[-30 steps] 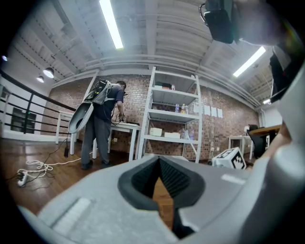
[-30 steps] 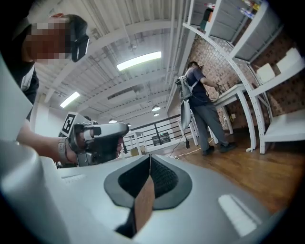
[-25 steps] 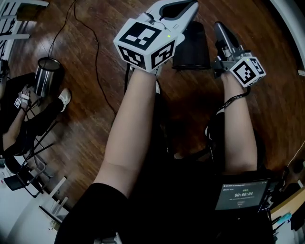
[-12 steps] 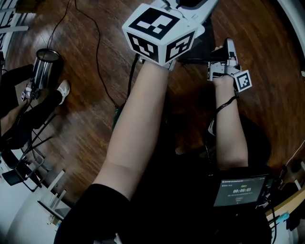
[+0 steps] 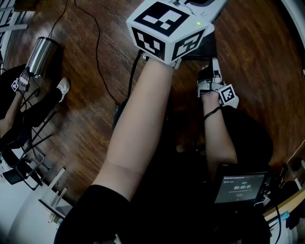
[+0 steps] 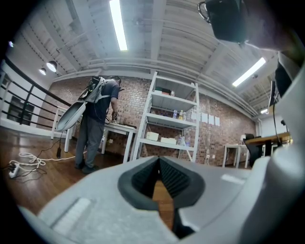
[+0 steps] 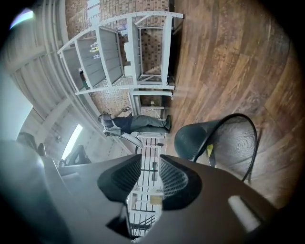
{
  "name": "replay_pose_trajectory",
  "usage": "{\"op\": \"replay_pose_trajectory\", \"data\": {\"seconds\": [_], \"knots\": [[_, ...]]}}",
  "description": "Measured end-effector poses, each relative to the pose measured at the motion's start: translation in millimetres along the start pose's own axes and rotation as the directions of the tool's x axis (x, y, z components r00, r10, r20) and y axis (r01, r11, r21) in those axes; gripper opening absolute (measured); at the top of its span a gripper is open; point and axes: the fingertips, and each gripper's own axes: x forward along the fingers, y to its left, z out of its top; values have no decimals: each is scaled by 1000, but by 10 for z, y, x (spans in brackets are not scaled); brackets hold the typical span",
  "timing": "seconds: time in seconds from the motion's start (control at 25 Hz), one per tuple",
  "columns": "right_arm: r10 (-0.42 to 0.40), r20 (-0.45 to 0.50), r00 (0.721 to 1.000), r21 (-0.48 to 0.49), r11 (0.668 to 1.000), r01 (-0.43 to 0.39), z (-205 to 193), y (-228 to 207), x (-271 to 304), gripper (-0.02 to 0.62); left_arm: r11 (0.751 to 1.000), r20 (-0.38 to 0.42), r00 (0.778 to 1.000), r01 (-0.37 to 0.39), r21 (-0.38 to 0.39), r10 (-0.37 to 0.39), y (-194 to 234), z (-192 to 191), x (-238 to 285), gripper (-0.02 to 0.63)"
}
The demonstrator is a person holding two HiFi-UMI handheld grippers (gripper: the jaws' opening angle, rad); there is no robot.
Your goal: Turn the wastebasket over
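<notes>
**Head view.** The left tool (image 5: 202, 5) sat at the top edge. Its marker cube (image 5: 167, 31) covered much of the scene, and its jaws lay outside this view. The right tool (image 5: 212, 66) sat lower and pointed toward the wastebasket (image 5: 208, 47). Only a dark sliver of the wastebasket showed, just beside the cube, on the wooden floor (image 5: 95, 119).

**Left gripper view.** The pads of the left tool (image 6: 159, 174) met at their tips with nothing between them. The tool aimed across the room at a shelf unit (image 6: 171, 119), and the wastebasket was not in this view.

**Right gripper view.** The picture was rolled onto its side. The jaws of the right tool (image 7: 150, 178) were opening, with the pads apart and nothing between them. The wastebasket (image 7: 198, 138) lay on the floor just beside the jaws, clear of both pads. Its wire rim and mesh wall were plainly visible. I could not tell whether it stood on its rim or lay on its side.

**Progress.** Neither tool held the wastebasket. I judged the turn to be either complete or paused between grips. What was left was to check that the basket rested rim-down and steady. If it did not, the rim would need another grip to finish the rotation.
</notes>
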Motion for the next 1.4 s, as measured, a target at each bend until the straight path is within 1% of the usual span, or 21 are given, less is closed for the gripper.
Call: {"op": "replay_pose_trajectory", "data": {"seconds": [0.08, 0.16, 0.28, 0.4, 0.52, 0.68, 0.84, 1.0, 1.12, 1.24, 1.32, 1.4], "knots": [[13, -24, 1000, 2, 1000, -13, -67, -57, -81, 143, 1000, -5, 1000, 20, 6, -20, -60, 13, 30, 3], [11, -39, 999, -1, 1000, -11, -113, -113, -139, 150, 999, -7, 999, 38, 10, -38, -102, 37, 48, 3], [-15, -45, 999, 0, 1000, 15, -162, -202, -199, 166, 999, -5, 999, 34, 0, -34, -88, 83, 34, 3], [-34, -36, 999, 5, 999, 34, -154, -289, -231, 169, 999, -5, 999, 51, 2, -51, -171, 110, 69, 3], [-55, -41, 998, -1, 999, 55, -191, -465, -229, 173, 998, -11, 998, 63, 1, -63, -204, 18, 62, 3], [-90, -33, 995, -6, 996, 90, -226, -691, -92, 184, 998, -29, 997, 66, -17, -66, -111, -165, 43, 3], [-115, -23, 993, -4, 993, 115, -214, -787, 35, 196, 997, -36, 996, 75, -27, -76, -148, -205, 63, 3], [-118, 1, 993, 8, 993, 118, -168, -843, 213, 201, 996, -37, 996, 78, -30, -79, -157, -200, 64, 3], [-102, 0, 995, 6, 995, 102, -138, -817, 393, 201, 996, -30, 996, 78, -36, -79, -144, -167, 60, 3], [-99, 8, 995, 4, 995, 99, -96, -806, 517, 187, 996, -22, 997, 78, -36, -79, -124, -151, 38, 3], [-112, 13, 994, 9, 994, 111, -73, -822, 582, 136, 996, -11, 997, 75, -47, -76, -94, -131, 22, 3], [-141, 9, 990, 19, 990, 141, -74, -854, 615, 81, 995, -4, 997, 76, -57, -76, -79, -110, 13, 3]]}}
